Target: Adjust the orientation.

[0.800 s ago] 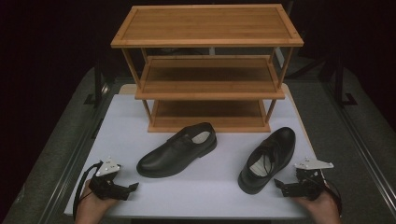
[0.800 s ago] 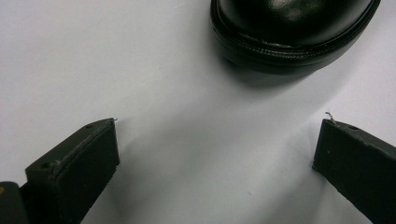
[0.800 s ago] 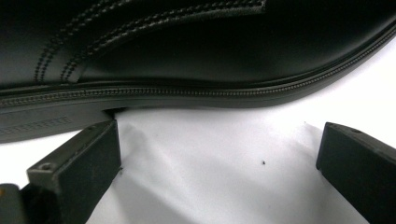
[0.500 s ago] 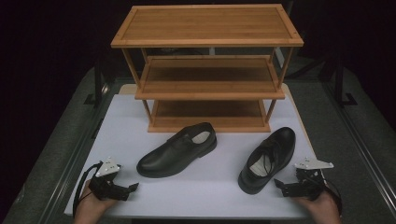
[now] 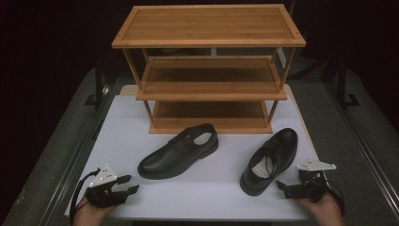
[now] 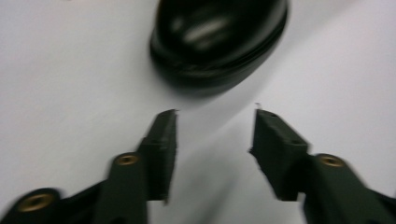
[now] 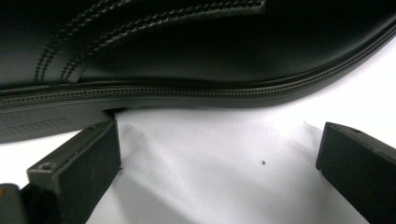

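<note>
Two black leather shoes lie on the white table (image 5: 211, 188). The left shoe (image 5: 180, 151) lies slanted, toe toward the front left, and its toe cap (image 6: 219, 39) is just beyond my left gripper (image 6: 215, 128). That gripper (image 5: 132, 184) is open and empty at the front left. The right shoe (image 5: 269, 160) points its heel toward the front, and its side and stitched sole (image 7: 187, 56) run close across my right gripper's view. My right gripper (image 5: 281, 186) is open, empty, just right of that shoe's heel; in its own view the gripper (image 7: 219, 154) stands over bare table.
A three-tier wooden shoe rack (image 5: 209, 70) stands at the back of the table, its shelves bare. Grey padded borders (image 5: 61, 155) flank the white surface, with dark surroundings beyond.
</note>
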